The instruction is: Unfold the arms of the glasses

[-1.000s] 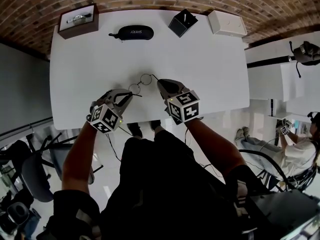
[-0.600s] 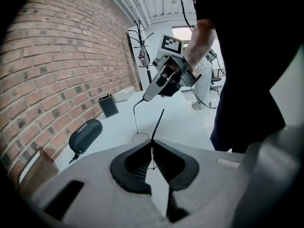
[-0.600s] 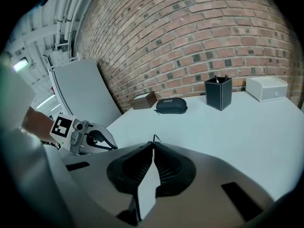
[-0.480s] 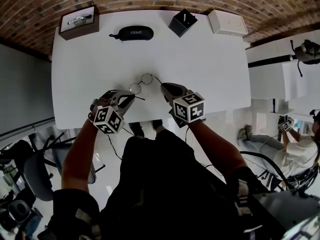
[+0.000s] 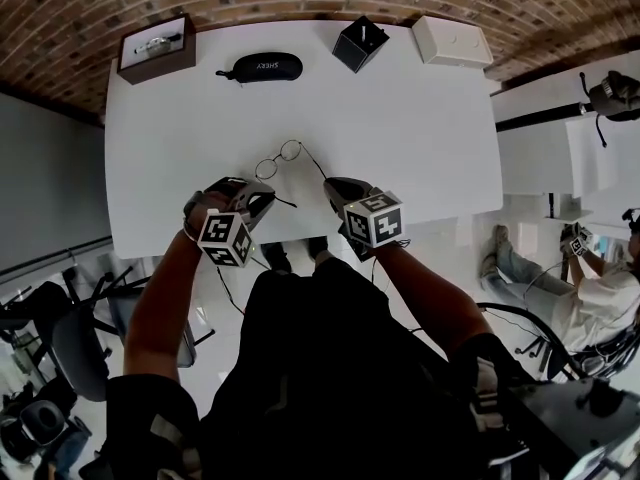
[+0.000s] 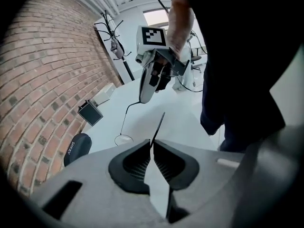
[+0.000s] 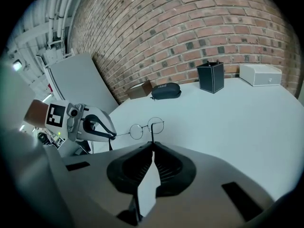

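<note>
Round wire-rimmed glasses lie on the white table, both thin arms swung out toward me. My left gripper is shut on the tip of the left arm; in the left gripper view that dark arm sticks out from between the closed jaws, with one lens beyond. My right gripper is shut on the tip of the other arm. In the right gripper view the glasses sit just past the closed jaws, and the left gripper pinches the far arm.
Along the table's far edge stand a brown box holding a watch, a black glasses case, a black pen holder and a white box. The table's near edge runs just under both grippers. A seated person is at the right.
Both grippers have drawn back toward the table's near edge, and the left one has rolled. The glasses have turned a little, their arms now stretched out longer from the frame.
</note>
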Available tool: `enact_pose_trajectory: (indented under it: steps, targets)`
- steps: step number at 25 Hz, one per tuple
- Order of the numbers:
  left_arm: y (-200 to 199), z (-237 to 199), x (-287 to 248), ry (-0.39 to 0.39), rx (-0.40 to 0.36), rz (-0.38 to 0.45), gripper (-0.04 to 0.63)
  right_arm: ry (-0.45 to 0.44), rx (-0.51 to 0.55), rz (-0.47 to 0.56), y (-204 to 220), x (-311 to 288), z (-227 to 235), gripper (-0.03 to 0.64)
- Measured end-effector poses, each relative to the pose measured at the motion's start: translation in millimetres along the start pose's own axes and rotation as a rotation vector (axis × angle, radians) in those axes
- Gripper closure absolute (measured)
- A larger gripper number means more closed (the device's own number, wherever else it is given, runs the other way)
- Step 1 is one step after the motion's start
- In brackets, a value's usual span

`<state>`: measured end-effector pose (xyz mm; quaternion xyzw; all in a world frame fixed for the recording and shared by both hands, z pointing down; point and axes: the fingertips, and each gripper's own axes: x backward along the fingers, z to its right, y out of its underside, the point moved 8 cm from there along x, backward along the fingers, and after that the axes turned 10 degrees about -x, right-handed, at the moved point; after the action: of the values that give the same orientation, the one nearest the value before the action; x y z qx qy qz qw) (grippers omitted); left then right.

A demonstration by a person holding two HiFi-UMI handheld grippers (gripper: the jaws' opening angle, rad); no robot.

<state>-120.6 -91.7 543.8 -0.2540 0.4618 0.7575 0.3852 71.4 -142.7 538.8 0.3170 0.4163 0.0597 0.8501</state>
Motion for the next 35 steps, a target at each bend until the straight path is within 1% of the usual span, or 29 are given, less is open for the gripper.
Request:
enact_pose_trajectory:
  steps: [3,5,9,11,14,19,22,25,27,29,35]
  targets:
    - [-2.4,3.1,-4.8,0.034,-0.049,-0.034,0.571,0.004,-0.015,-0.026,10.9,-3.1,2.4,0.6]
    - [-3.3,5.8,-9.8,0.062,-0.094,-0.063,0.564,0.003,-0.025,-0.049,18.2,-6.4,3.5,0.6]
    - [-0.8,8.9,-21.6,0.093,-0.238,-0.129,0.556,0.003,-0.001,-0.132,36.2,-16.0,4.1,0.6]
    - [-0.6,12.1,-24.9,0.128,-0.278,-0.136,0.552,0.012,-0.015,-0.172,46.7,-21.5,4.3,0.6]
    - [-1.4,14.2,-28.8,0.178,-0.291,-0.126,0.552,0.021,-0.064,-0.21,58.6,-28.1,6.8,0.6]
    - [1.4,15.5,-32.2,0.184,-0.306,-0.15,0.552,0.018,-0.051,-0.216,60.7,-30.6,5.5,0.6]
    - [2.8,18.5,-31.8,0.223,-0.343,-0.171,0.552,0.014,-0.043,-0.224,60.4,-31.6,4.4,0.6]
    - [4.3,20.5,-31.7,0.257,-0.384,-0.19,0.552,0.024,-0.064,-0.243,65.0,-33.7,6.7,0.6]
    - [5.1,21.3,-30.9,0.277,-0.406,-0.195,0.552,0.016,-0.047,-0.242,63.9,-35.0,4.6,0.6]
    - [5.8,21.1,-30.2,0.296,-0.413,-0.195,0.552,0.012,-0.031,-0.238,64.6,-36.2,4.7,0.6]
    - [6.3,19.8,-28.1,0.355,-0.407,-0.195,0.551,0.011,-0.029,-0.245,67.4,-37.2,5.7,0.6]
